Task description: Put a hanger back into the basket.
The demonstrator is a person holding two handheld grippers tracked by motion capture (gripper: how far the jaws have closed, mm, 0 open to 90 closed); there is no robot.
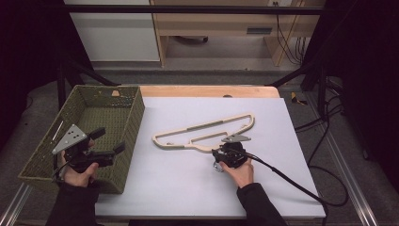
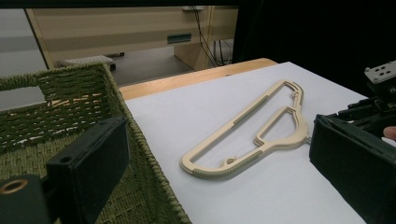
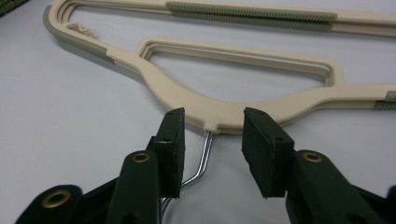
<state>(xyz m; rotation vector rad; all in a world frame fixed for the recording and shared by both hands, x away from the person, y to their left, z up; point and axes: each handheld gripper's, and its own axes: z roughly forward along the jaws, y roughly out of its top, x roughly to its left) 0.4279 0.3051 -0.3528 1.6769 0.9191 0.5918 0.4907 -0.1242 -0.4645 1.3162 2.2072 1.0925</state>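
- Right gripper view, nearest first: my right gripper (image 3: 212, 140) has its jaws apart, straddling the metal hook stem (image 3: 203, 156) just where it enters the neck of the cream hanger (image 3: 187, 95). Pads aren't pressing anything yet; gap on both sides.
- Stem sits closer to the left pad (image 3: 173, 149) than to the right pad (image 3: 261, 149). I'd shift a touch to centre it before squeezing, otherwise one pad hits first and skews the hanger on the sheet.
- Judgement: better bite is the neck bump where plastic meets wire, not the thin wire alone. Wire looks slippery and would let the hanger swing once lifted.
- Go lower first so the pads reach down the sides of the neck; pad tips look level with its top edge, and a shallow pinch may pop off.
- High view: right gripper (image 1: 230, 153) is at the near edge of the hanger (image 1: 207, 132), which lies flat on the white sheet (image 1: 188, 183), mid-table, apart from the basket.
- Left gripper (image 1: 109, 143) hovers over the near right corner of the green woven basket (image 1: 134, 117), jaws wide apart, holding nothing. Keep it parked there.
- Farthest: the basket is probably the drop spot. Hanger is long, so lift clear of the rim and turn it lengthwise before lowering.
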